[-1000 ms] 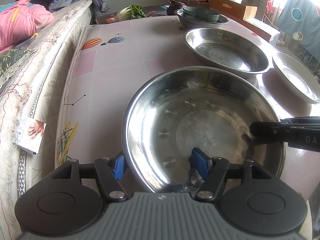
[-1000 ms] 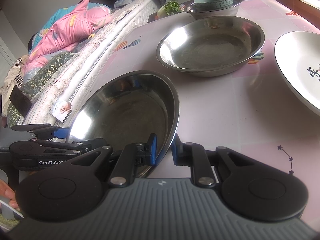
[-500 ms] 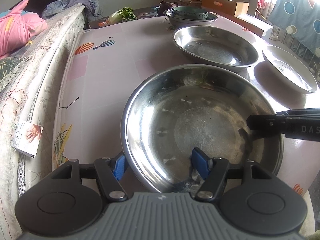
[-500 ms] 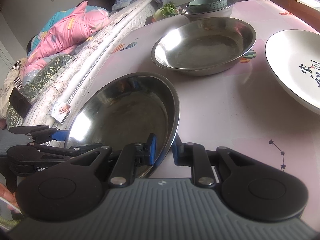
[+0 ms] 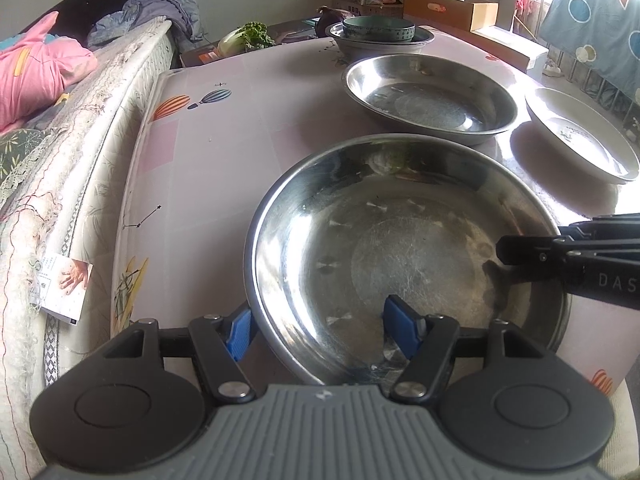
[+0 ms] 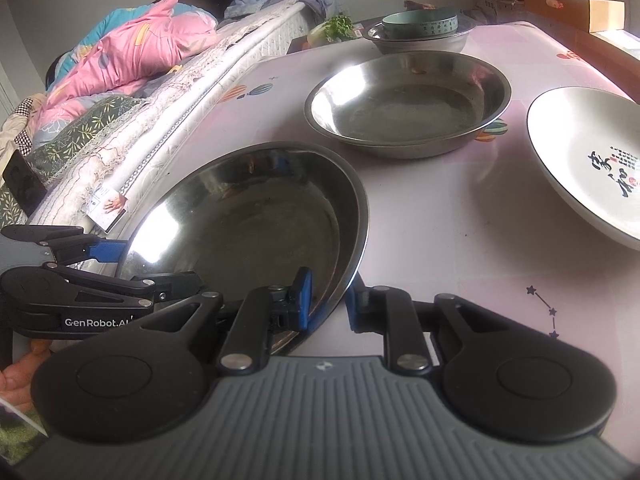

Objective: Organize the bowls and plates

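Observation:
A large steel basin (image 5: 404, 256) is held above the near end of the pink table; it also shows in the right wrist view (image 6: 248, 228). My left gripper (image 5: 320, 326) has its jaws across the basin's near rim, one pad outside and one inside. My right gripper (image 6: 326, 300) is shut on the basin's right rim. A second steel basin (image 5: 430, 96) (image 6: 408, 100) lies further back. A white plate (image 5: 580, 136) (image 6: 588, 156) lies at the right. A teal bowl (image 5: 378, 28) (image 6: 420, 22) sits in a steel bowl at the far end.
A bed with a pink quilt (image 6: 132, 48) runs along the table's left side. Greens (image 5: 248, 34) and cardboard boxes (image 5: 448, 10) stand beyond the table's far end. A blue cloth (image 5: 596, 20) hangs at the far right.
Both grippers have lifted the basin a little and carried it forward. The second basin and the plate now sit lower and closer in view.

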Demonstrator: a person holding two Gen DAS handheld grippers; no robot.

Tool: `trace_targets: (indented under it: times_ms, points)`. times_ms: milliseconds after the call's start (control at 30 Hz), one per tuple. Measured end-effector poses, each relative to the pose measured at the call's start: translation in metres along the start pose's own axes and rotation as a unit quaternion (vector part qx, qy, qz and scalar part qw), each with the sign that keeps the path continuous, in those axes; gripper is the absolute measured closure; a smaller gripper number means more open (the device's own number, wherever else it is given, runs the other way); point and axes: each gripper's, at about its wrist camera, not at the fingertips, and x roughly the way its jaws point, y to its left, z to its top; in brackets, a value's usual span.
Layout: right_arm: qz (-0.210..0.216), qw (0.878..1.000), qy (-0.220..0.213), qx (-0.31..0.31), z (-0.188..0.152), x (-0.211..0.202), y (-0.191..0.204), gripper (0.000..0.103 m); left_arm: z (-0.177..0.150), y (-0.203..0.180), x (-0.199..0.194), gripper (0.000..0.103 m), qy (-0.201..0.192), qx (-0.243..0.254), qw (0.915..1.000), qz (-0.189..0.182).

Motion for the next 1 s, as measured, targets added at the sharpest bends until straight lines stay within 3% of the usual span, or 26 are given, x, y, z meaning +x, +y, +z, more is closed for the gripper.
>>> trace_targets:
  times_ms: [633, 1000]
  points:
    - [-0.005, 1.000, -0.020, -0.011, 0.0035, -0.0101, -0.0014, 0.083, 0.0066, -0.0050, -0.0086, 0.035, -0.021, 0.011, 0.9997, 0.007]
    - [-0.009, 1.000, -0.009, -0.013, -0.0008, -0.0037, -0.0045, 0.083, 0.0016, -0.0024, -0.0005, 0.037, 0.000, 0.009, 0.9999, -0.013]
